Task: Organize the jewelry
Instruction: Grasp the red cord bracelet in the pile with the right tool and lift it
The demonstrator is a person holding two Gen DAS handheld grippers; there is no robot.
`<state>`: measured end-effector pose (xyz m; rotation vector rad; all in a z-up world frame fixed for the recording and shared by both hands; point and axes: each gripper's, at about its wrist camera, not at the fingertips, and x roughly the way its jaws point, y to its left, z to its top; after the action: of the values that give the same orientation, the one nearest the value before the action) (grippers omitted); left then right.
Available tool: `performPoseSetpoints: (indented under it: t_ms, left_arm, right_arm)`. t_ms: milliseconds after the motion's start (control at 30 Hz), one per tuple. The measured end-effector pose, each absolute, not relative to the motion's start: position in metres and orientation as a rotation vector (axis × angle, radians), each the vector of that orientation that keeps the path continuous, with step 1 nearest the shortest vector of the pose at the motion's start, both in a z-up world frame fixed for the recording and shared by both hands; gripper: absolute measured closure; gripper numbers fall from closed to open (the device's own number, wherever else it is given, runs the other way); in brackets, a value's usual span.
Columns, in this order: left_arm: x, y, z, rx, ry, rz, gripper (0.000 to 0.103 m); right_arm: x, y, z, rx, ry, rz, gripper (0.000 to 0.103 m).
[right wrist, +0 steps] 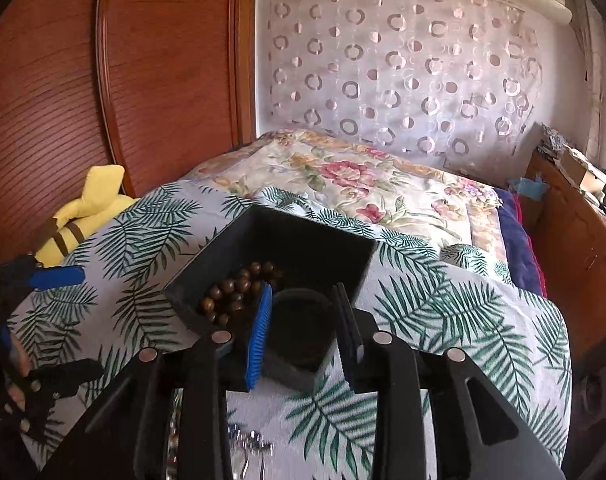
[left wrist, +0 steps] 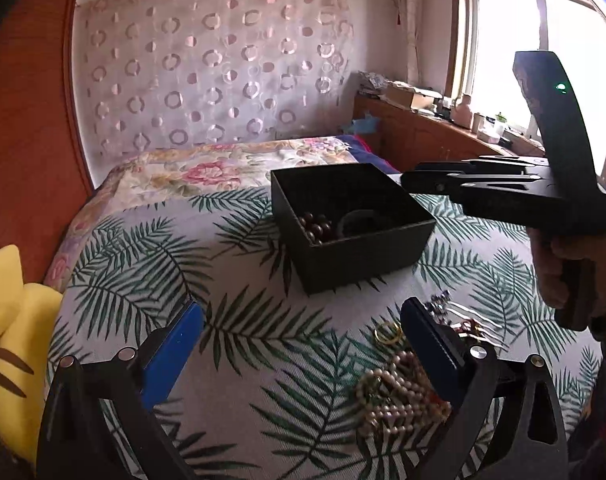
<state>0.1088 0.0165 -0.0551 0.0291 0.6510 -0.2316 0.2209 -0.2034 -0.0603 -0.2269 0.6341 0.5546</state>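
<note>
A black open box [left wrist: 367, 256] sits on the palm-leaf bedspread; it also shows in the right wrist view [right wrist: 207, 276]. Inside lie a brown bead bracelet [right wrist: 239, 292] and a dark ring-shaped bangle [right wrist: 303, 320]. My right gripper [right wrist: 303, 336] is open and empty, hovering over the box's near corner above the bangle. My left gripper [left wrist: 303, 324] is open and empty, low over the bedspread. Beside its right finger lie a pearl necklace [left wrist: 395, 396], a gold ring [left wrist: 387, 333] and a tangle of small jewelry [left wrist: 455, 316].
A yellow plush toy [left wrist: 11, 332] lies at the bed's left edge against a wooden wardrobe [right wrist: 103, 80]. A floral quilt [right wrist: 343, 176] covers the far bed. A cluttered wooden cabinet [left wrist: 435, 128] stands under the window at right.
</note>
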Motion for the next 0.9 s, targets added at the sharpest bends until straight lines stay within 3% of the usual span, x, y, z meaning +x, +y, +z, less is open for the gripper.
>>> performPoseSetpoints:
  t_ms: [467, 800, 900]
  left_arm:
    - [0.068, 0.013, -0.065, 0.032, 0.67, -0.245, 0.008]
    - [0.057, 0.012, -0.067, 0.032, 0.673, -0.256, 0.008]
    - [0.057, 0.013, -0.068, 0.031, 0.673, -0.257, 0.008]
  right_arm:
    - [0.141, -0.236, -0.085, -0.206, 0.688, 0.653, 0.069]
    - [0.13, -0.223, -0.112, -0.251, 0.777, 0.703, 0.069]
    - [0.13, -0.217, -0.116, -0.264, 0.791, 0.716, 0.077]
